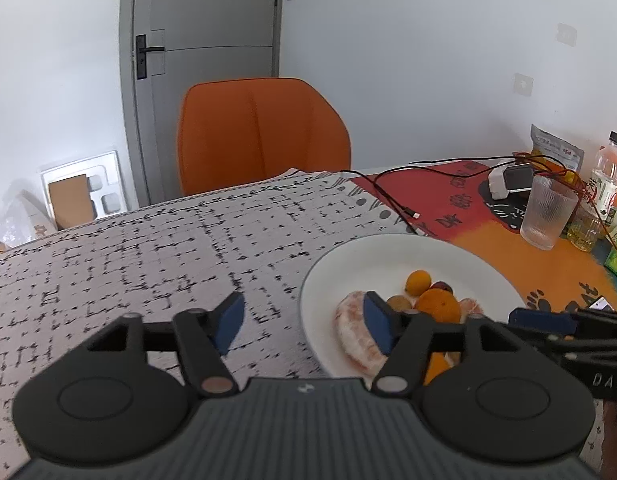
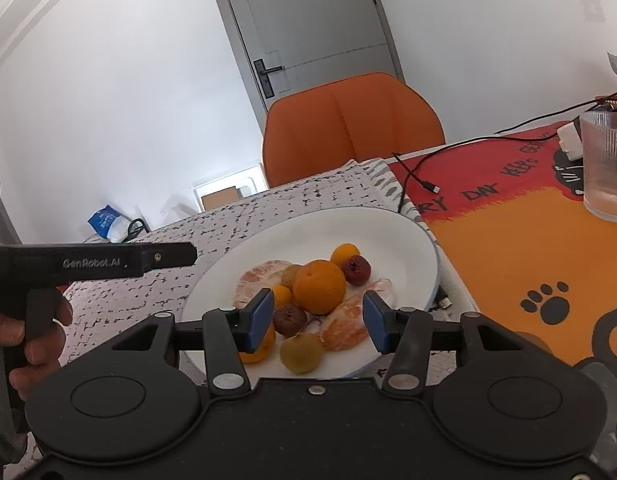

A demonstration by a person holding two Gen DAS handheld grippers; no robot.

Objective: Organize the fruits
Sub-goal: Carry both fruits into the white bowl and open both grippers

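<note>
One white plate [image 2: 388, 232] on patterned tablecloth [image 1: 128, 248] holds piled fruit: one large orange [image 2: 319, 286], three small orange fruits, two dark red ones, two yellow-green ones, three peeled citrus pieces. Right gripper [image 2: 319, 320] hovers over plate's near edge, jaws wide apart, empty. Left gripper [image 1: 304, 320] beside plate's left rim, wide apart, empty. One ribbed glass [image 1: 548, 216] on orange mat [image 2: 508, 248]. Lettering: "GenRobot.AI" on left gripper body; "DAY" on mat.
</note>
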